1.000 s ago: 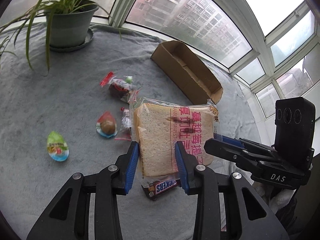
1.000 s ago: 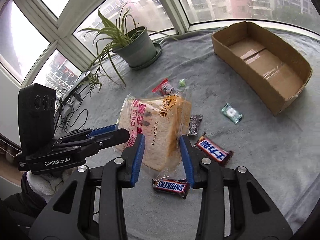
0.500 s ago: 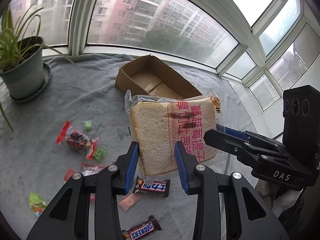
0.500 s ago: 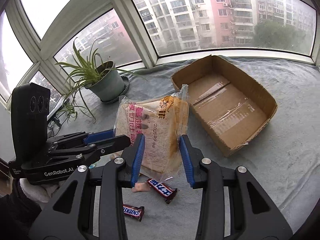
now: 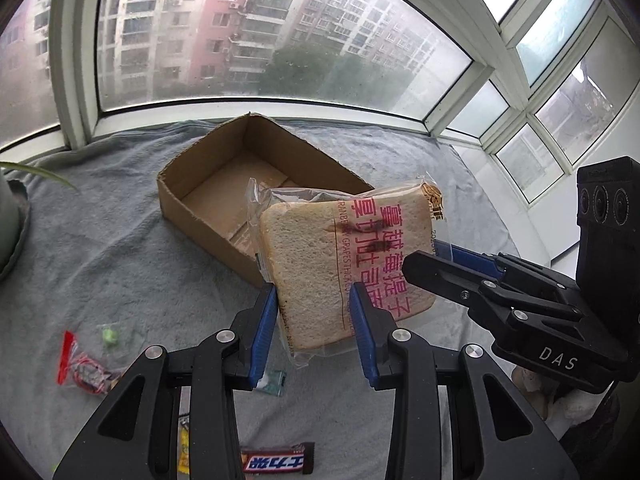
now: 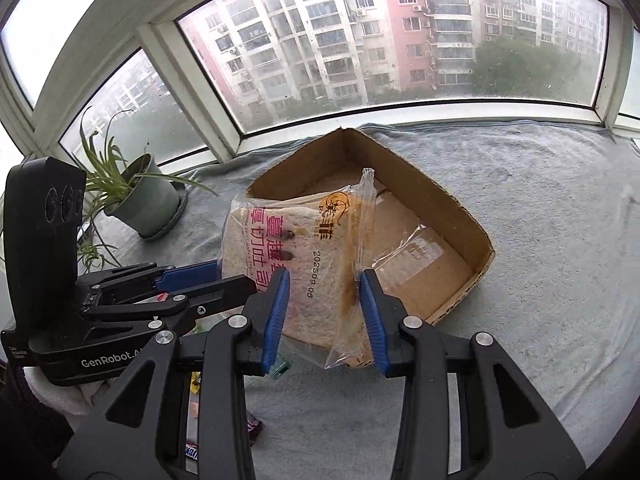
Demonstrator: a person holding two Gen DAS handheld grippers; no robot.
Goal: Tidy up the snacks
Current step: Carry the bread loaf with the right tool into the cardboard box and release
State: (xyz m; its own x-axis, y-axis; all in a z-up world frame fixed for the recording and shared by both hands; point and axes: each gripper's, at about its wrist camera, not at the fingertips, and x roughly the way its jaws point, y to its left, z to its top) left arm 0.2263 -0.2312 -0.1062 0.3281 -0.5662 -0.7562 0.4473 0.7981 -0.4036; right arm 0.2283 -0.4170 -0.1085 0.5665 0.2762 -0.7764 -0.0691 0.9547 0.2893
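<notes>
Rain-streaked bay windows overlook a bench draped in grey cloth [image 5: 120, 240]. I hold the bagged bread [image 5: 344, 264] upright with both grippers: left gripper [image 5: 314, 330] and right gripper [image 6: 324, 312], jaws closed on its opposite edges, suspending it over the near wall of the open cardboard box [image 6: 460, 216]. Candy bars [image 5: 276, 462] lie below.

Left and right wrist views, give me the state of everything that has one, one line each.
Bread bag: lifted off the cloth, held by both tools, tilted.
Left tool: shut on the bag's lower edge.
Right tool: shut on the bag's other side.
Cardboard box: open-topped, nothing inside.
Snack bar: lying flat on the cloth.
</notes>
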